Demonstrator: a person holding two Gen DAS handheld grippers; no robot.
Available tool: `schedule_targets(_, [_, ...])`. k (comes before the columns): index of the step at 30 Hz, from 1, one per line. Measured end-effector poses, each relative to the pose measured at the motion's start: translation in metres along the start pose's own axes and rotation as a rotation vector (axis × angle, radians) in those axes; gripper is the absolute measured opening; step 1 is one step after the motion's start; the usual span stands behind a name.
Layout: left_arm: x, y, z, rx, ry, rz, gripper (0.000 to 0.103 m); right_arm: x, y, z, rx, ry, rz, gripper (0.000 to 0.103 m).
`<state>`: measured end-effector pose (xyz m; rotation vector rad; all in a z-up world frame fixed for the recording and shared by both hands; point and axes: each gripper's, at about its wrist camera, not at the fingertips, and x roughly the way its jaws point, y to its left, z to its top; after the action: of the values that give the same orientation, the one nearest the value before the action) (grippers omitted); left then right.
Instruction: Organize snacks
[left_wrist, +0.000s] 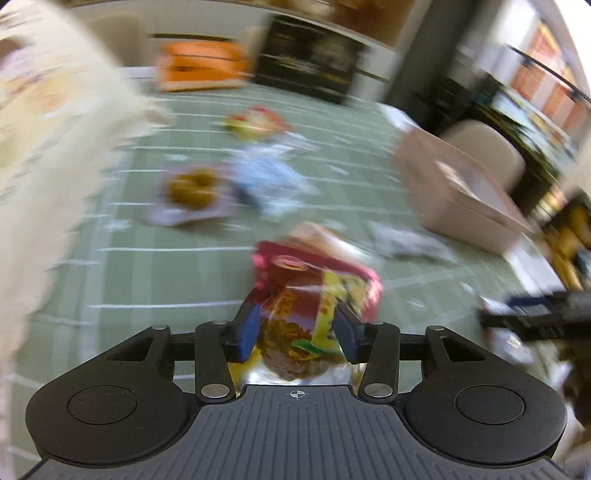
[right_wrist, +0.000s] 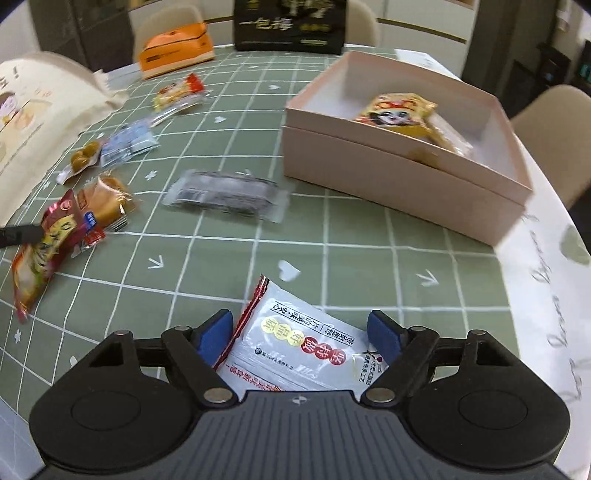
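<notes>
My left gripper (left_wrist: 295, 328) is shut on a red and yellow snack packet (left_wrist: 314, 295), held above the green grid tablecloth; the left wrist view is blurred. The same packet (right_wrist: 44, 251) shows at the left of the right wrist view, with a left fingertip (right_wrist: 18, 234) on it. My right gripper (right_wrist: 301, 334) is open, its fingers on either side of a white snack packet (right_wrist: 295, 347) lying on the cloth. A pink open box (right_wrist: 406, 155) at the right holds a yellow panda packet (right_wrist: 397, 110).
On the cloth (right_wrist: 332, 258) lie a grey clear packet (right_wrist: 225, 195), a bun packet (right_wrist: 107, 203), a blue packet (right_wrist: 127, 144), an olive packet (right_wrist: 83, 158) and a red-yellow packet (right_wrist: 179, 92). A cream bag (right_wrist: 37, 110), orange pouch (right_wrist: 173, 48) and black box (right_wrist: 290, 24) stand behind.
</notes>
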<state>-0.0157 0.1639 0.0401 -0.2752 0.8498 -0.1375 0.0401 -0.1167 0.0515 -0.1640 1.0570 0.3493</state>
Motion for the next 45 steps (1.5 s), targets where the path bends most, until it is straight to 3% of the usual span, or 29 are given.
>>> schedule_targets(2, [-0.001, -0.014, 0.003, 0.048, 0.012, -0.083, 0.049, -0.006, 0.000, -0.001, 0.017, -0.021, 0.008, 0.080])
schedule_targets(5, [-0.011, -0.021, 0.013, 0.081, -0.061, -0.079, 0.049, -0.016, 0.000, -0.002, 0.022, -0.062, 0.017, 0.080])
schedule_targets(7, [-0.015, -0.010, 0.029, 0.053, -0.112, -0.021, 0.049, -0.018, 0.007, -0.001, 0.001, -0.085, 0.004, 0.080])
schedule_targets(10, [-0.004, 0.028, 0.060, -0.058, -0.164, 0.133, 0.048, -0.016, 0.016, 0.000, -0.022, -0.091, -0.005, 0.080])
schedule_targets(12, [0.011, 0.051, 0.076, -0.129, -0.156, 0.214, 0.048, -0.015, 0.020, 0.000, -0.011, -0.086, 0.014, 0.080])
schedule_targets(15, [0.035, 0.079, 0.088, -0.209, -0.104, 0.253, 0.048, -0.014, 0.028, 0.003, 0.003, -0.082, 0.048, 0.080])
schedule_targets(17, [0.048, 0.081, 0.089, -0.173, -0.048, 0.236, 0.053, -0.017, 0.032, 0.011, 0.013, -0.085, 0.069, 0.080])
schedule_targets(20, [0.058, 0.065, 0.086, -0.008, -0.024, 0.245, 0.056, -0.023, 0.039, 0.042, 0.019, -0.101, 0.113, 0.080])
schedule_targets(25, [0.061, 0.045, 0.079, 0.145, 0.032, 0.143, 0.059, -0.003, 0.062, 0.133, 0.023, -0.130, 0.174, 0.082])
schedule_targets(29, [0.059, 0.045, 0.072, 0.138, 0.049, 0.061, 0.059, 0.054, 0.117, 0.197, -0.157, -0.139, 0.183, 0.082])
schedule_targets(33, [0.044, 0.051, 0.059, 0.101, 0.041, 0.028, 0.057, 0.119, 0.182, 0.215, -0.405, -0.235, 0.075, 0.082])
schedule_targets(35, [0.037, 0.056, 0.053, 0.087, 0.030, 0.027, 0.057, 0.144, 0.199, 0.221, -0.455, -0.279, 0.046, 0.082])
schedule_targets(39, [0.030, 0.065, 0.051, 0.050, 0.012, 0.026, 0.057, 0.192, 0.206, 0.246, -0.406, -0.211, 0.052, 0.084])
schedule_targets(42, [0.034, 0.064, 0.055, 0.064, 0.011, 0.026, 0.057, 0.200, 0.191, 0.249, -0.336, -0.173, 0.113, 0.084])
schedule_targets(45, [0.043, 0.059, 0.063, 0.092, 0.012, 0.044, 0.058, 0.189, 0.167, 0.243, -0.253, -0.087, 0.199, 0.060])
